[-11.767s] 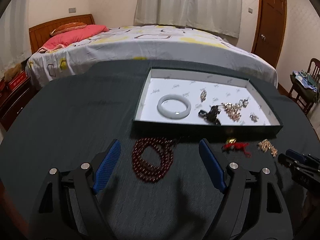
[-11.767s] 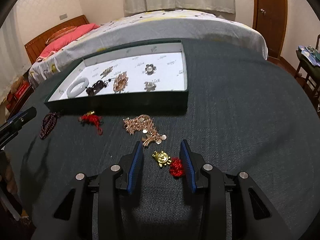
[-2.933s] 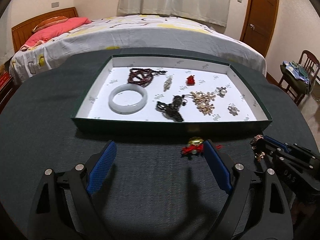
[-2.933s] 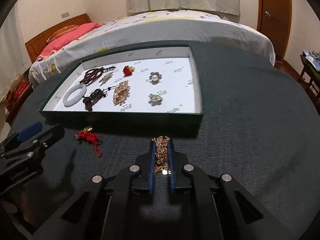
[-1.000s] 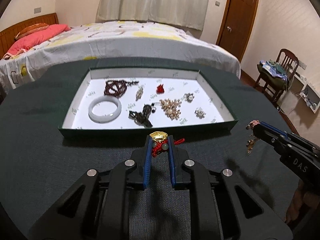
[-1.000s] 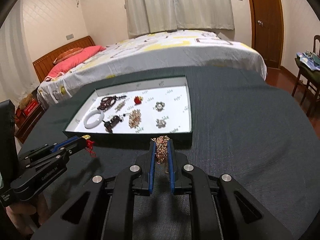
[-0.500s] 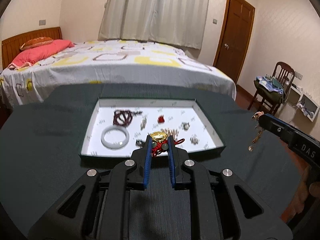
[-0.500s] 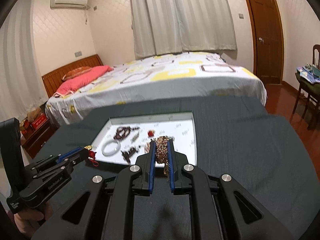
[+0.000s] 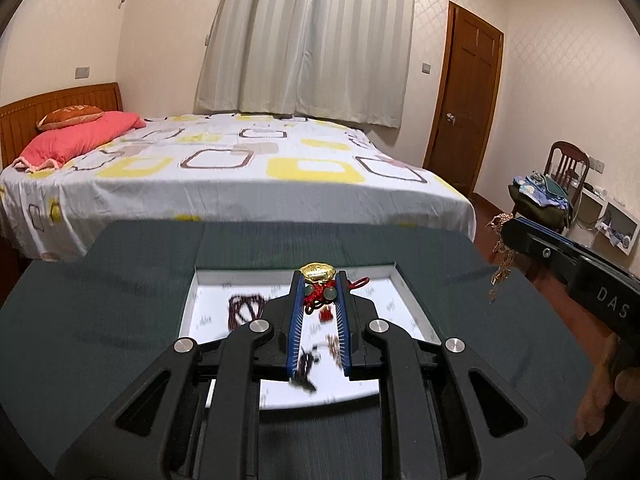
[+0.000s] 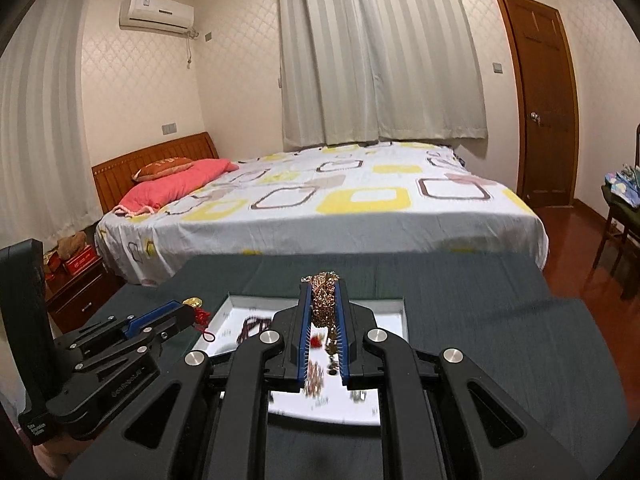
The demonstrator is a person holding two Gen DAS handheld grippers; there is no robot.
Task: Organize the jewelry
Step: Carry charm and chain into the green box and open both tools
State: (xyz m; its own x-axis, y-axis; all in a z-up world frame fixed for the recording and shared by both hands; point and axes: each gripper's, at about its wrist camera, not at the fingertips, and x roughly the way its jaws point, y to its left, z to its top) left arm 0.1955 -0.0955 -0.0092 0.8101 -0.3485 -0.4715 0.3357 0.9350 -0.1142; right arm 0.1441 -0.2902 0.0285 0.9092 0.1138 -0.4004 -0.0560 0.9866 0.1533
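My left gripper is shut on a red-cord charm with a gold ingot and two pale beads. It hangs high above the white-lined jewelry tray on the dark table. My right gripper is shut on a gold chain necklace, also held above the tray. In the left wrist view the right gripper shows at the right with the necklace dangling. In the right wrist view the left gripper shows at the left with the charm. A dark red bead string lies in the tray.
A bed with a patterned sheet and pink pillow stands just beyond the table. A wooden door and a chair with clothes are at the right. A nightstand is at the left.
Both grippers have risen with their jewelry and tilted up, so the tray has sunk lower and looks smaller while more of the bedroom has come into view.
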